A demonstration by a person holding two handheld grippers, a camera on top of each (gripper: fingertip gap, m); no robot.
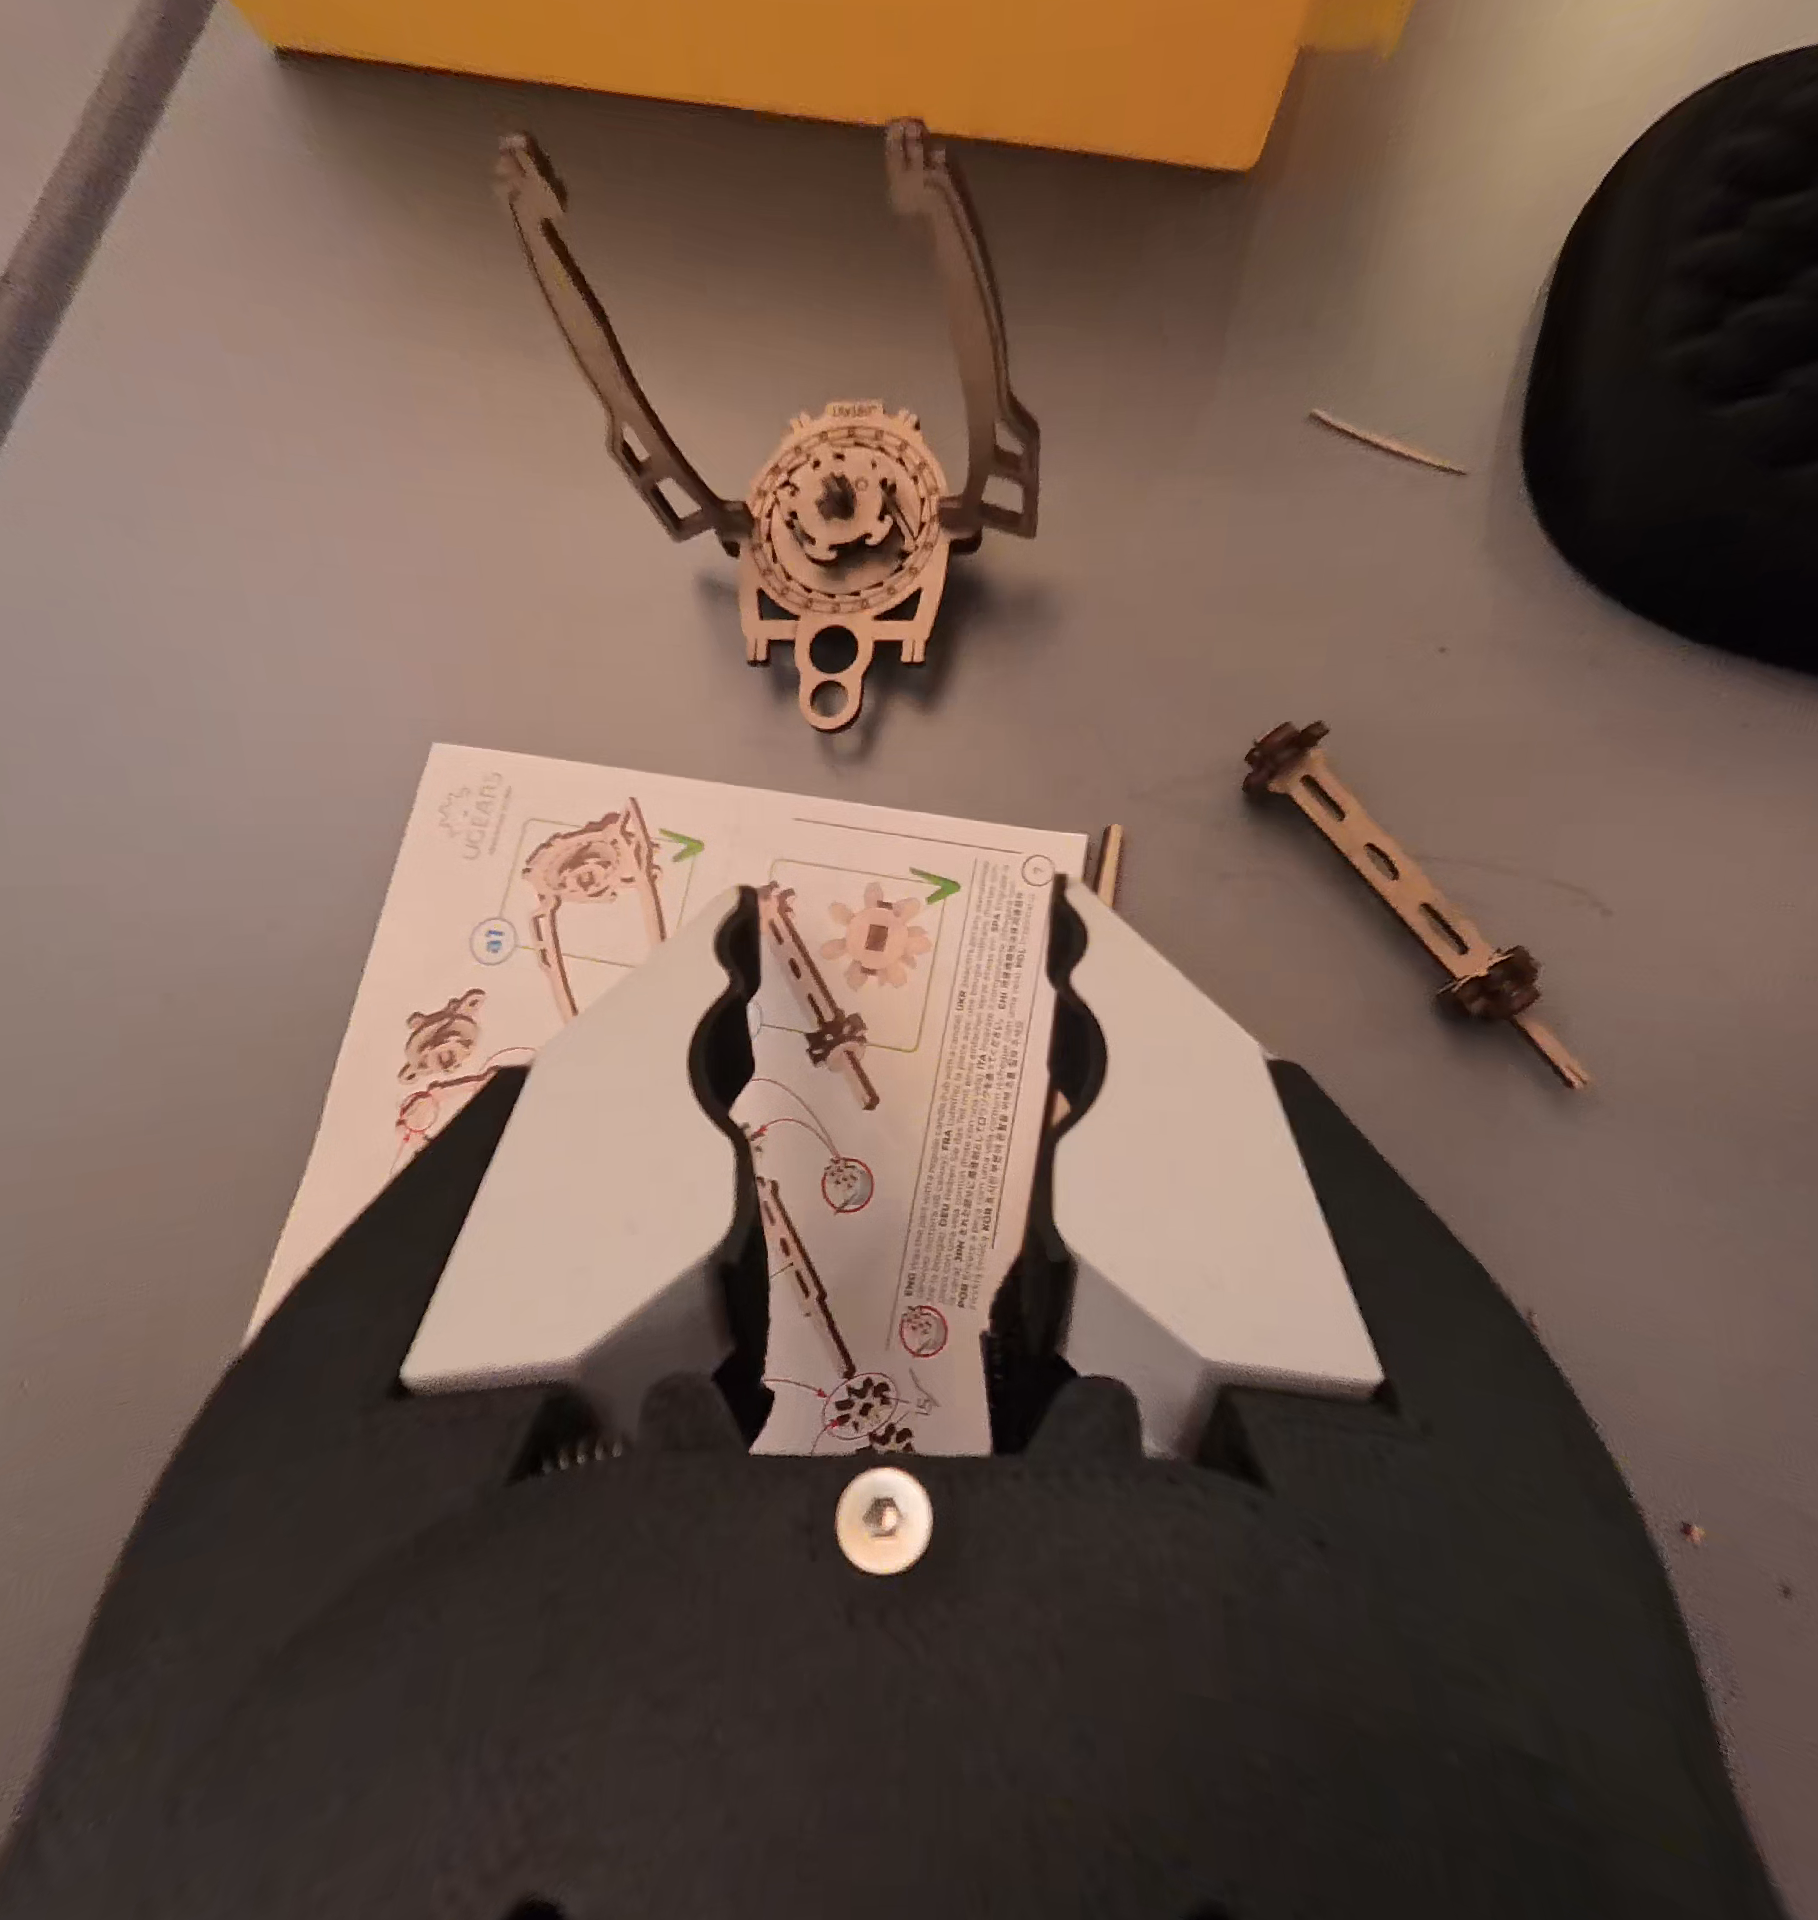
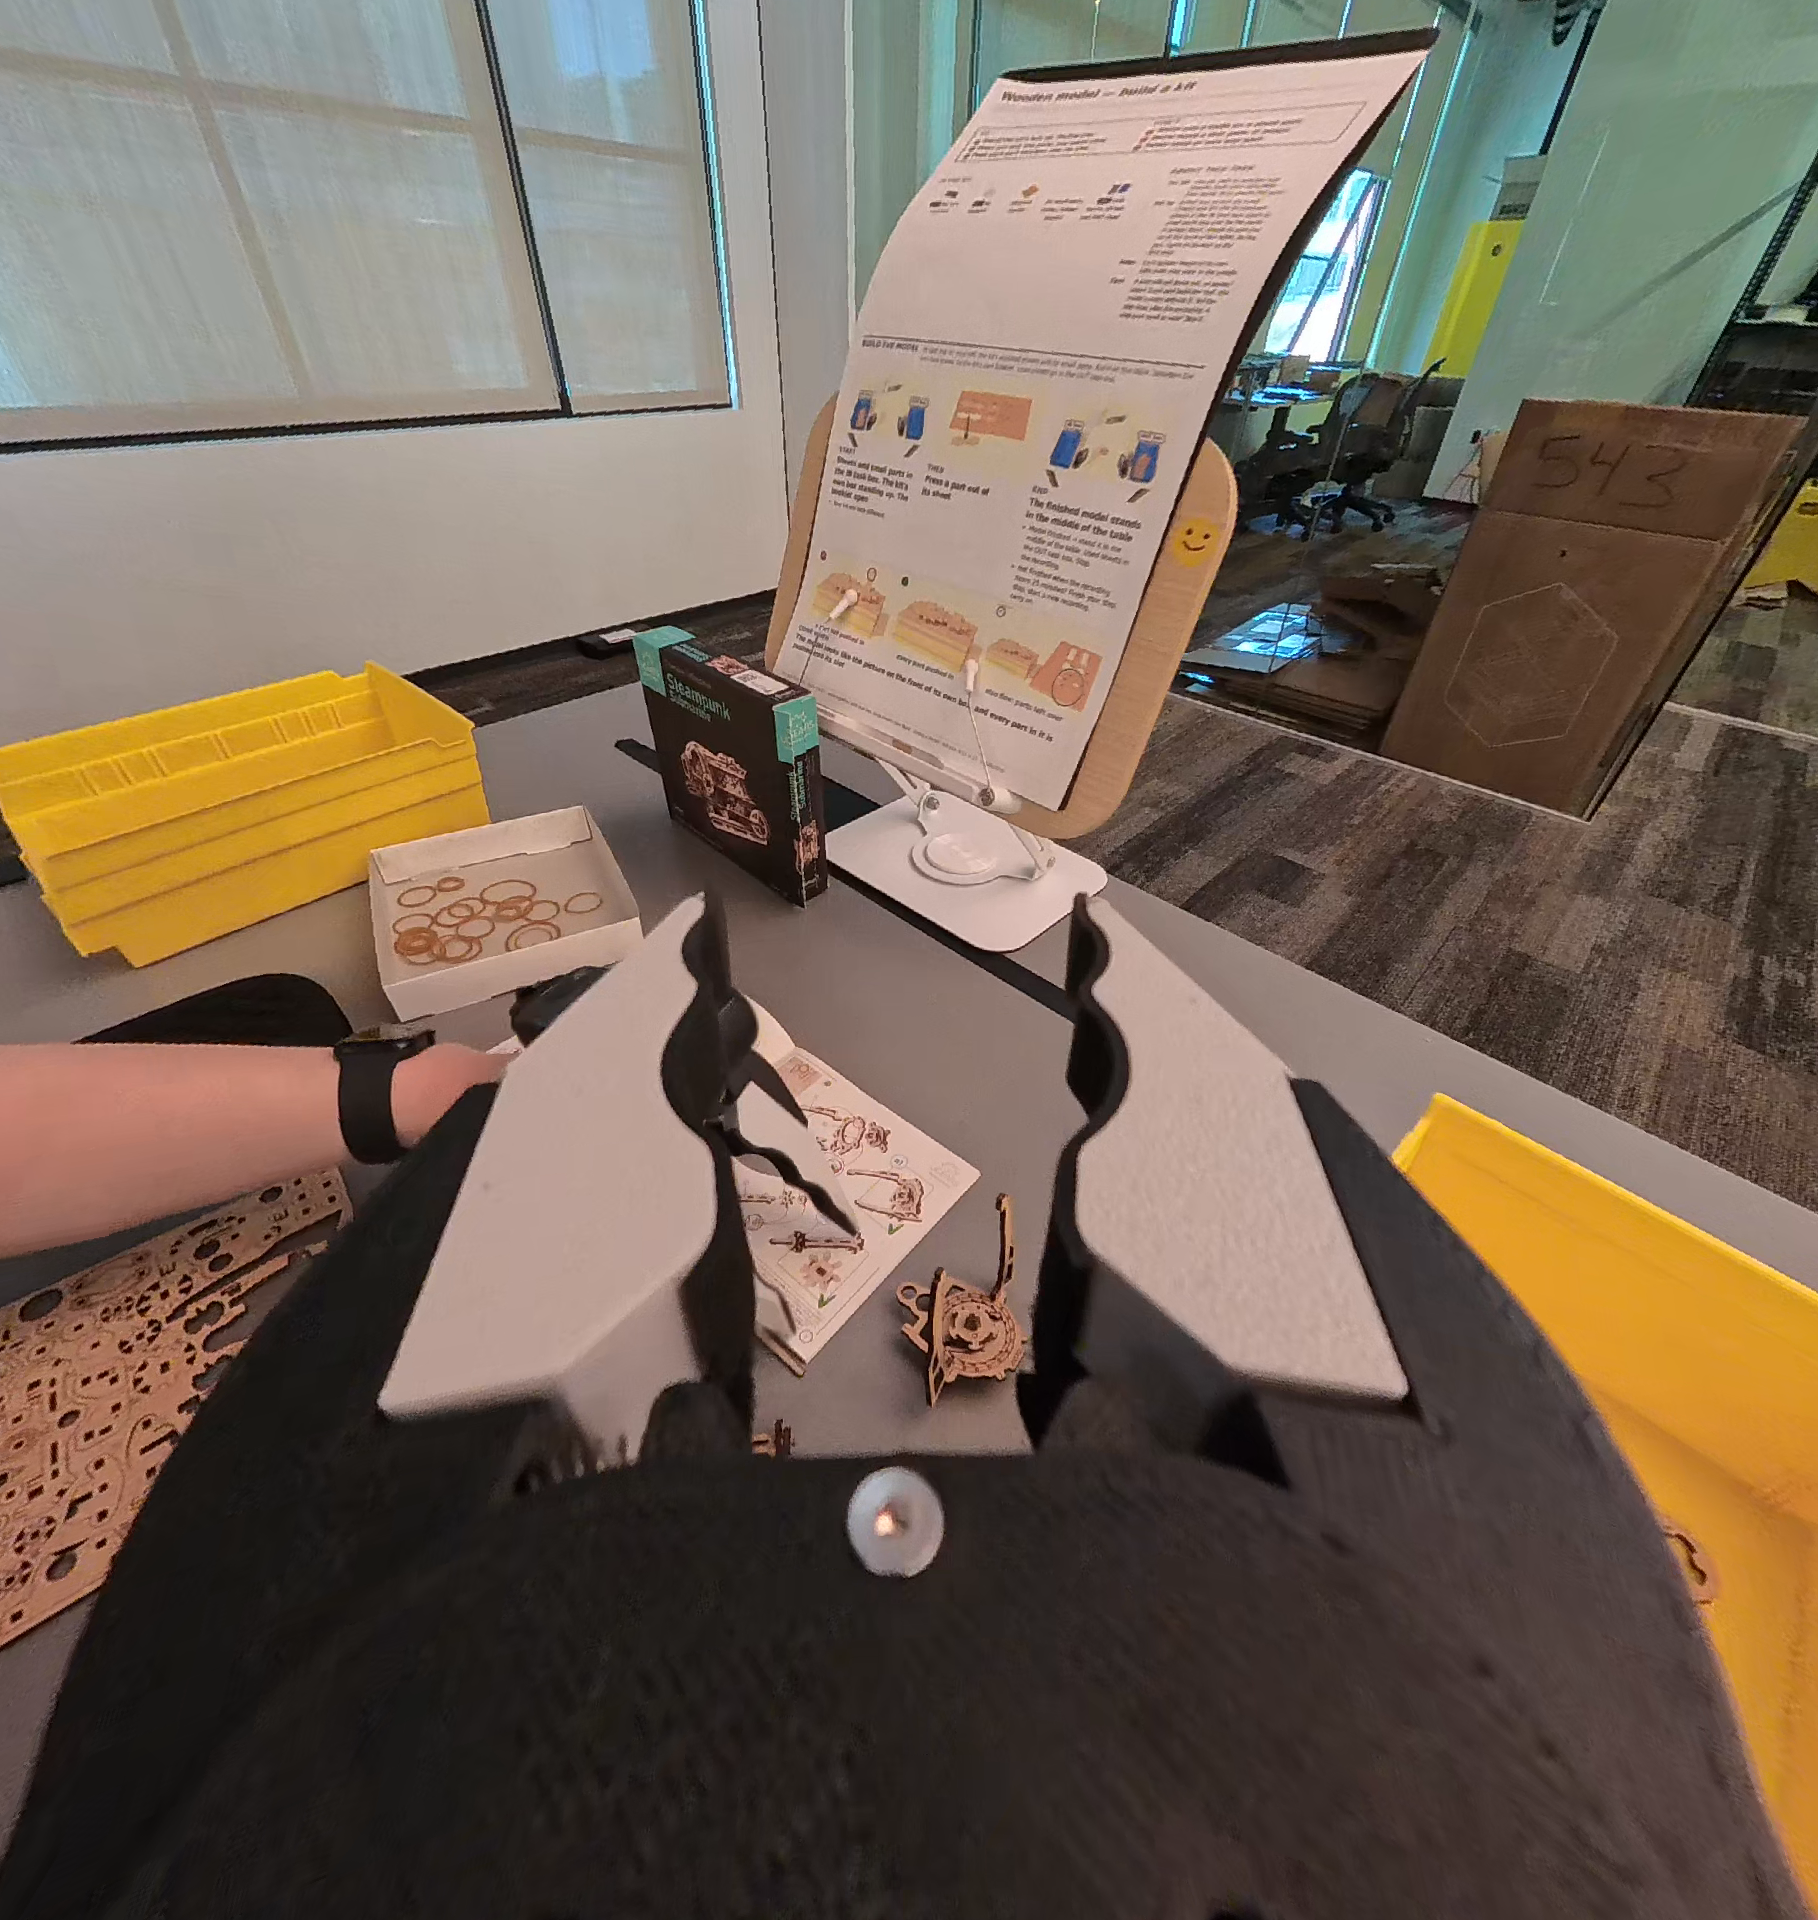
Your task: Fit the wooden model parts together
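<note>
Geared frame [image 1: 843, 540] is standing part-built at upper centre; axle piece [image 1: 1404, 899] is lying apart at right, seemingly unfitted. Left gripper [image 1: 905, 904] and right gripper [image 2: 889, 935] are both hovering wide-fingered, holding nothing.

Right gripper [image 2: 894, 925] open above grey table [image 2: 915, 987]; wooden gear assembly [image 2: 962, 1325] beside instruction sheet [image 2: 884, 1174], apparently untouched.

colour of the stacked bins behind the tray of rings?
Yellow bins, clearest in the right wrist view.
</note>
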